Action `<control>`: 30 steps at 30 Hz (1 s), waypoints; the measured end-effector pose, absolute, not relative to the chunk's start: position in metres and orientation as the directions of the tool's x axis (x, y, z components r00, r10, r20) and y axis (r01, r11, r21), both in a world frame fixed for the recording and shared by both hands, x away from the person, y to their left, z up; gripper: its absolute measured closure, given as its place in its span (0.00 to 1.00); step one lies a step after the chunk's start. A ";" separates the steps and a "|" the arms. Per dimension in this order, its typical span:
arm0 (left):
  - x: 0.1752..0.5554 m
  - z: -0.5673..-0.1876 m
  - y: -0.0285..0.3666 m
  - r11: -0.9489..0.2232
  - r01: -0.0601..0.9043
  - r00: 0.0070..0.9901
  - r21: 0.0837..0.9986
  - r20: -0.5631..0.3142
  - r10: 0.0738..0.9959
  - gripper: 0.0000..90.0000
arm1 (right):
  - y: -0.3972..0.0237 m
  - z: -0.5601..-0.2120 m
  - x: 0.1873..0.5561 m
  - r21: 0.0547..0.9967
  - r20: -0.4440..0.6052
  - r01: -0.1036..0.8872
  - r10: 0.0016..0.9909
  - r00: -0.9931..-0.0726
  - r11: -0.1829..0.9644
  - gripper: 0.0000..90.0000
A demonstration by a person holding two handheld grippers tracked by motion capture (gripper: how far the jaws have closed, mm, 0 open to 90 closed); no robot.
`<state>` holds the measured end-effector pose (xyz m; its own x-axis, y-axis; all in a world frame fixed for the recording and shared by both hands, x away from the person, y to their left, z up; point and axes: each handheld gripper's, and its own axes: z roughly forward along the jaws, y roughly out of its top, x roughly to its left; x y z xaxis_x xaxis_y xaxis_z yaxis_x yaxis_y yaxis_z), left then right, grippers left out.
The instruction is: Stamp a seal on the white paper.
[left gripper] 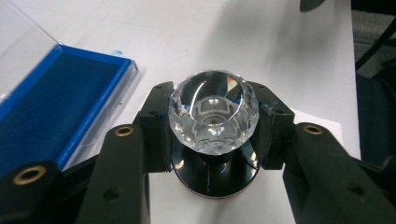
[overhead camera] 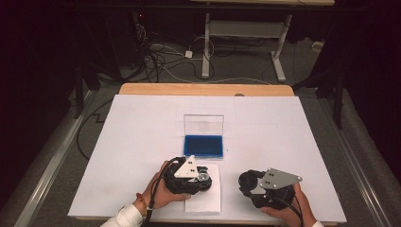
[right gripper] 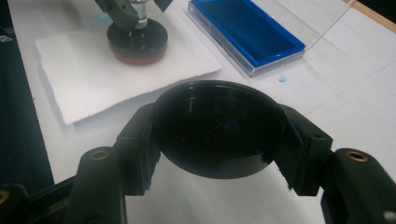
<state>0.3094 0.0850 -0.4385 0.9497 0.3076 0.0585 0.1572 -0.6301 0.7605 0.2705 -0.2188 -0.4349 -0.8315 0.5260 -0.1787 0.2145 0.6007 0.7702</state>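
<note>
Left gripper [overhead camera: 201, 178] clamped on crystal knob [left gripper: 213, 112] over paper sheet [overhead camera: 204, 201]; right gripper [overhead camera: 247, 182] right of sheet, clamped on black cap [right gripper: 218, 128].

Looks like a lab recording bay from my end, not a home. The table [overhead camera: 142, 90] is wood-edged with a plain white sheet [overhead camera: 142, 142] over it as a work surface. Surroundings are dark. Loose cables [overhead camera: 161, 59] and a white power brick [overhead camera: 188, 54] lie on the grey floor [overhead camera: 246, 66] behind, beside a white metal desk frame [overhead camera: 246, 28]. Aluminium rails [overhead camera: 52, 165] flank the table.
</note>
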 end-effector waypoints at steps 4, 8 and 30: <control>0.310 -0.437 0.087 -0.623 0.163 0.948 0.765 0.054 0.314 0.60 | -0.218 -0.435 0.270 0.770 -0.174 0.217 0.526 -0.833 0.599 0.43; 0.310 -0.435 0.087 -0.622 0.160 0.948 0.767 0.057 0.314 0.60 | -0.218 -0.435 0.271 0.769 -0.177 0.216 0.524 -0.833 0.602 0.43; 0.309 -0.421 0.093 -0.593 0.144 0.945 0.792 0.068 0.321 0.60 | -0.218 -0.436 0.271 0.770 -0.174 0.219 0.528 -0.831 0.599 0.43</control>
